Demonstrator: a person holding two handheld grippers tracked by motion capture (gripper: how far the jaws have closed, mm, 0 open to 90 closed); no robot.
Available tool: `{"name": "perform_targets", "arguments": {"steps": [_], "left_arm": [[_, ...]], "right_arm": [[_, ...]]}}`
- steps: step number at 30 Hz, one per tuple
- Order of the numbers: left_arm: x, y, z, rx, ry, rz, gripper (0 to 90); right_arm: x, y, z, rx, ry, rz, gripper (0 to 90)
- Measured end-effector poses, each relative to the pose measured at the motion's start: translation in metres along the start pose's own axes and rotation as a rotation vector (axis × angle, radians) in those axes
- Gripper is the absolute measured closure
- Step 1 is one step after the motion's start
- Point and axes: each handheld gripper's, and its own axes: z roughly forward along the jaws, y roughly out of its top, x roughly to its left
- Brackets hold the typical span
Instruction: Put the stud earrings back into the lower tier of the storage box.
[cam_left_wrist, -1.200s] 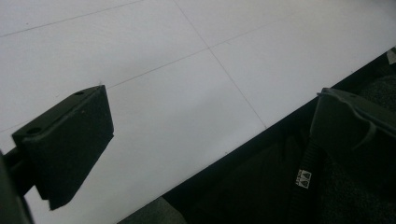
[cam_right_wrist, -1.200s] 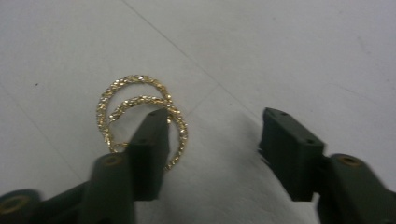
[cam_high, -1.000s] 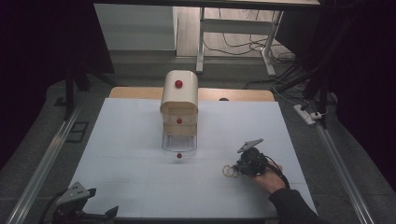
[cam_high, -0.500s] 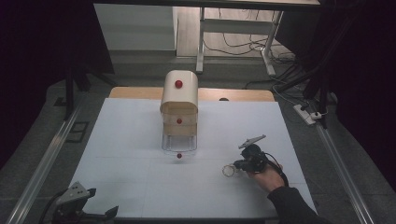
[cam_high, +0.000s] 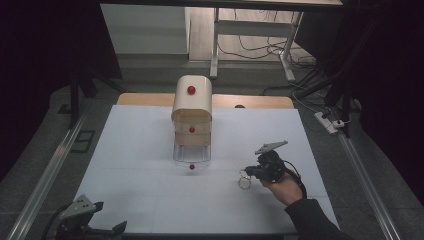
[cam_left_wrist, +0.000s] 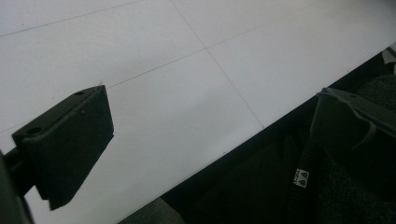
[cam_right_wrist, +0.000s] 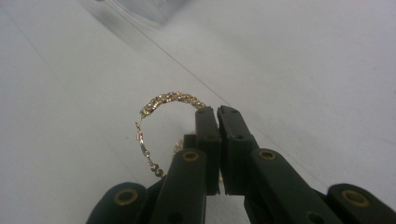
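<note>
A gold chain bracelet loops out of my right gripper, whose jaws are shut on it. In the high view that gripper is held in a hand at the table's right front, with the bracelet dangling just over the white tabletop. A cream drawer cabinet with red knobs stands mid-table, and its clear bottom drawer is pulled out toward me. My left gripper lies at the front left edge of the table. Its jaws stand wide apart with nothing between them, and one black pad reaches over the tabletop.
The table's front edge runs right under my left gripper, with dark floor beyond it. A metal rail lines the left side of the table and another the right. Desk legs and cables sit behind the table.
My right gripper has risen a little with the bracelet in its jaws. The left gripper has stayed put.
</note>
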Motion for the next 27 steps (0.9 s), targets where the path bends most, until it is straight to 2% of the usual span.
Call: {"name": "perform_targets", "arguments": {"steps": [4, 7, 17, 27], "left_arm": [[0.005, 0.000, -0.001, -0.013, -0.027, -0.035, 0.6], [0.008, 0.000, -0.002, -0.020, -0.053, -0.044, 0.9], [0.006, 0.001, 0.002, 0.006, -0.055, -0.027, 0.9], [0.006, 0.001, 0.003, 0.016, -0.054, -0.019, 0.9]], "right_arm": [[0.005, 0.008, -0.002, -0.026, 0.019, -0.006, 87.3], [0.010, 0.014, -0.003, -0.043, 0.030, -0.017, 87.3], [0.023, 0.036, 0.002, -0.080, 0.054, -0.042, 87.3], [0.038, 0.060, 0.015, -0.103, 0.077, -0.069, 87.3]]}}
